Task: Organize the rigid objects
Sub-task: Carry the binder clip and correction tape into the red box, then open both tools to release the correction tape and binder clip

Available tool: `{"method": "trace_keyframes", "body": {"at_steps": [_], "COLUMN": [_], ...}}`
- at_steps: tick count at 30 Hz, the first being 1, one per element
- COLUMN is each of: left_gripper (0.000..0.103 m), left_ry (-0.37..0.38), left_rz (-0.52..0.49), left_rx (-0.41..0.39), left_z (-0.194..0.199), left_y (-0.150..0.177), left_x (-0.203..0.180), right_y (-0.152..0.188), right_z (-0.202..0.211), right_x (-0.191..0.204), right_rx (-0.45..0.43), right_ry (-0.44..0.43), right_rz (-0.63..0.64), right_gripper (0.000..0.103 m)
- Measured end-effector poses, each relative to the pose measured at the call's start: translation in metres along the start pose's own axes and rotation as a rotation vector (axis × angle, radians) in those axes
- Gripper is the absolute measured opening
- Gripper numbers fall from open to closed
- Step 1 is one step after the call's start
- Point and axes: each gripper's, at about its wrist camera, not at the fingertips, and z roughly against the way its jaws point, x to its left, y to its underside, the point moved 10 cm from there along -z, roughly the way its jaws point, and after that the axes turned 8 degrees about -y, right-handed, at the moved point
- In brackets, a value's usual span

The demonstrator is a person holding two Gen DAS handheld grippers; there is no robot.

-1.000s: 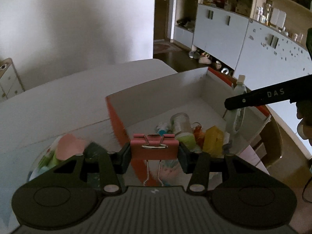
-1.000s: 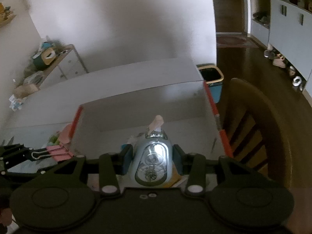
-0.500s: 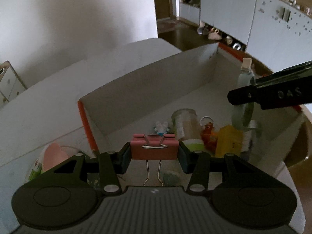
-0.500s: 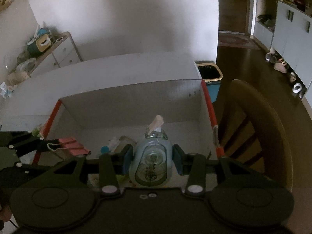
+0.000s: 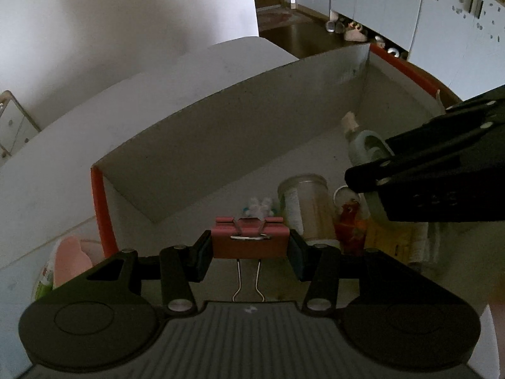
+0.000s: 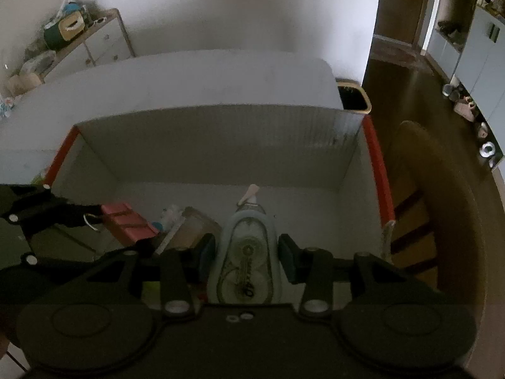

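Observation:
My left gripper [image 5: 250,248] is shut on a pink binder clip [image 5: 250,240], its wire handles pointing back toward the camera. It hangs over the near left part of an open white cardboard box [image 5: 240,110] with orange edges. My right gripper [image 6: 247,254] is shut on a pale blue correction-tape dispenser [image 6: 244,257], nozzle forward, over the same box [image 6: 221,139]. In the left wrist view the right gripper [image 5: 372,180] and the dispenser [image 5: 363,145] show at the right. In the right wrist view the left gripper [image 6: 94,218] holds the clip [image 6: 126,221] at the left.
On the box floor lie a clear jar [image 5: 304,205], a small red item [image 5: 348,221], a yellow packet [image 5: 388,240] and a small white-blue toy [image 5: 258,205]. Pink and green things [image 5: 68,262] lie outside the box's left wall. A wooden chair [image 6: 442,221] and a bin [image 6: 353,99] stand at the right.
Both grippers have moved forward and down over the box, each still holding its object. The box interior now fills both views, and the two grippers have come closer together.

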Motion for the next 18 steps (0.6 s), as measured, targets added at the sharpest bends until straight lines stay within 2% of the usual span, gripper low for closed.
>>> {"method": "trace_keyframes", "body": {"at_steps": [4, 15, 18], "left_gripper": [0.048, 0.049, 0.049], "left_ry": [0.011, 0.021, 0.022], "left_rz": [0.014, -0.001, -0.003], "left_rx": [0.034, 0.126, 0.142], "left_z": [-0.007, -0.022, -0.023], "left_y": [-0.002, -0.001, -0.003], "left_x": [0.001, -0.005, -0.006], "right_y": [0.005, 0.011, 0.010], "right_z": [-0.009, -0.015, -0.013], "right_x": [-0.002, -0.002, 0.000], "right_rx": [0.043, 0.075, 0.078], "right_ry": [0.011, 0.012, -0.001], "right_rz": [0.003, 0.019, 0.027], "right_gripper": [0.043, 0.043, 0.048]}}
